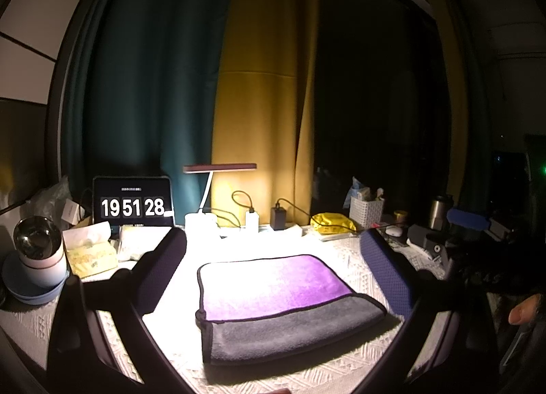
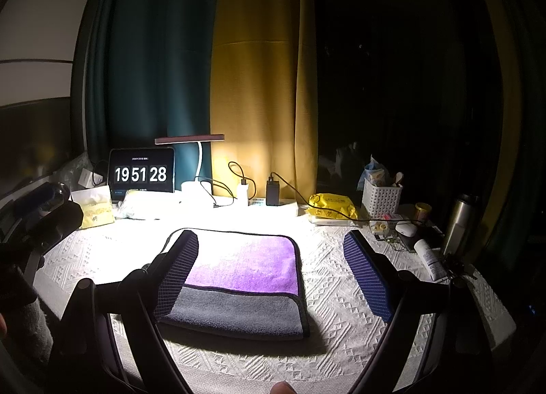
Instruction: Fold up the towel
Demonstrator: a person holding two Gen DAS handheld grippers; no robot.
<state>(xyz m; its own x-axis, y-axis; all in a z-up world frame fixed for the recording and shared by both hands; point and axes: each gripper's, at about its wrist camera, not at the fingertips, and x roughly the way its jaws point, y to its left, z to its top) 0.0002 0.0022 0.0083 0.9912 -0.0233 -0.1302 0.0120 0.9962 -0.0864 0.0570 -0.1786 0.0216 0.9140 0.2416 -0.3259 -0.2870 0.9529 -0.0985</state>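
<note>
- The towel (image 1: 273, 302) lies flat in the middle of the worktop (image 2: 341, 291), right under the lamp (image 2: 191, 140). I think it sits there so the light falls on it and both tongs can reach it.
- It looks folded over once. The purple side is on top and a gray strip sticks out at the near edge.
- The left tongs (image 1: 276, 278) are spread wide and hold nothing. They hang over the towel, with the towel seen between the two fingers.
- The right tongs (image 2: 276, 274) are spread wide too, and empty. The towel sits more to their left side, partly behind the left finger.
- I guess they are open because another fold may come next.
- Only the left view shows a cup (image 1: 39, 250) on a blue dish.
- Only the right view shows the far right clearly, with a white tube (image 2: 430, 257) by a metal bottle (image 2: 459, 223).
- Both show the clock (image 2: 140, 174).
</note>
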